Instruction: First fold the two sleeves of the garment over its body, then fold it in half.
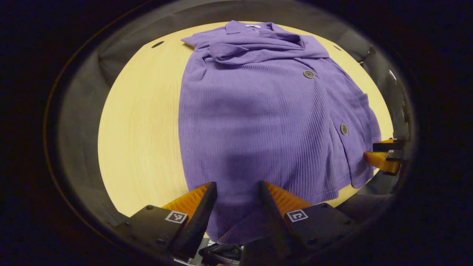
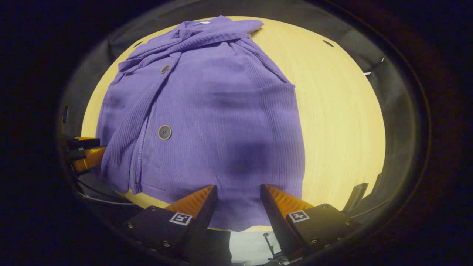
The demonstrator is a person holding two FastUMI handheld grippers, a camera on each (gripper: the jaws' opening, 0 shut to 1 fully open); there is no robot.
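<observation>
One purple garment [image 1: 258, 122] flat on the counter [image 1: 144, 129], sleeves folded across its chest.
Two buttons [image 1: 309, 74] counted. Left hand-held gripper [image 1: 236, 192] and right hand-held gripper [image 2: 236, 194]: both spread wide over the hem, gripping nothing.

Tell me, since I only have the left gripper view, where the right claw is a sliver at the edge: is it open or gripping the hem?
Observer: In the right gripper view the right claw is open. Its fingers are spread, and the purple garment shows between them, unpinched.
Operator: Is there any free table beyond that side of the garment?
Observer: Yes, a wide strip of bare table runs along the garment's side edge.
Operator: And the hem near that claw?
Observer: The hem lies flat, ending right at the table's near edge.
</observation>
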